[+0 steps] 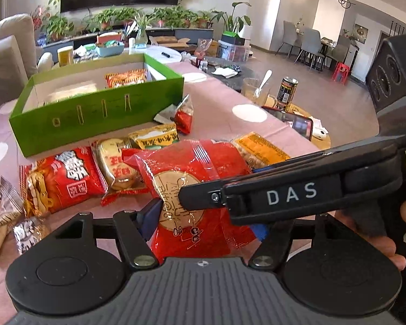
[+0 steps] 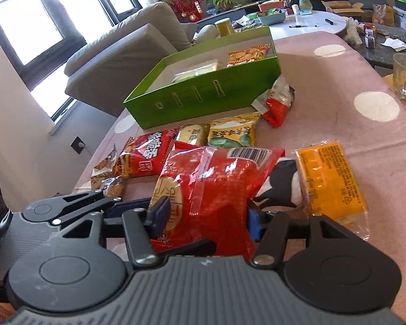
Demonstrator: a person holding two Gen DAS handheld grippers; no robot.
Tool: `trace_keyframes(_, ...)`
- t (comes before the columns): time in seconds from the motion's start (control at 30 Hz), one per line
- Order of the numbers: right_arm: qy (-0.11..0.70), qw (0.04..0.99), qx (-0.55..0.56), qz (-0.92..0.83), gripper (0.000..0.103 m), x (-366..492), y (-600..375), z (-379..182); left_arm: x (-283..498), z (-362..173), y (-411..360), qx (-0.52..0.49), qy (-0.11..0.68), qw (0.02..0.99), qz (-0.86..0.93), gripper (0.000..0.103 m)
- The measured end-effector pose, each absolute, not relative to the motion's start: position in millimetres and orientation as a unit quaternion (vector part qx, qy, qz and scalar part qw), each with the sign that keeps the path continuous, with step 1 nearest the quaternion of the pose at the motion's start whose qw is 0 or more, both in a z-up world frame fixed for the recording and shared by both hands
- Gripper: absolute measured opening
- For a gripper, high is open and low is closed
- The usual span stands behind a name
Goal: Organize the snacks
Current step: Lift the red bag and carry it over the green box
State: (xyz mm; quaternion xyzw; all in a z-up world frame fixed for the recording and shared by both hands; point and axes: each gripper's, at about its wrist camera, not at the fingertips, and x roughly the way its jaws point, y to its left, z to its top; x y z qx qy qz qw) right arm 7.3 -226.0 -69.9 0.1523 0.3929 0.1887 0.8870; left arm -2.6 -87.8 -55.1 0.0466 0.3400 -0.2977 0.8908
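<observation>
- Rectangular green cardboard box [image 2: 203, 94]: open-topped, standing on the pink polka-dot tablecloth [image 2: 338, 86], two packets inside.
- Glossy red crinkled plastic snack packet with gold round emblem [image 2: 211, 189]: centre foreground, near the box.
- Left gripper [image 1: 203, 222]: blue-padded fingers either side of the packet; contact unclear.
- Right gripper [image 2: 205, 216]: fingers clenched on the packet's sides.

Bright window [image 2: 27, 24] daylight, fisheye-warped edges
</observation>
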Motion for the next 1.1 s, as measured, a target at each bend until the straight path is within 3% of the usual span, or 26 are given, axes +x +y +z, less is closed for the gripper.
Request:
trace_keyframes(0.67, 0.3, 0.919, 0.124, 0.223, 0.058, 23, -208, 3, 8, 25, -65, 0.057, 0.223, 0.936, -0.267, 0.063)
trace_keyframes(1.1, 0.268, 0.918, 0.106, 0.271, 0.058, 70, -191, 43, 54, 70, -45, 0.05, 0.2, 0.951, -0.231, 0.063)
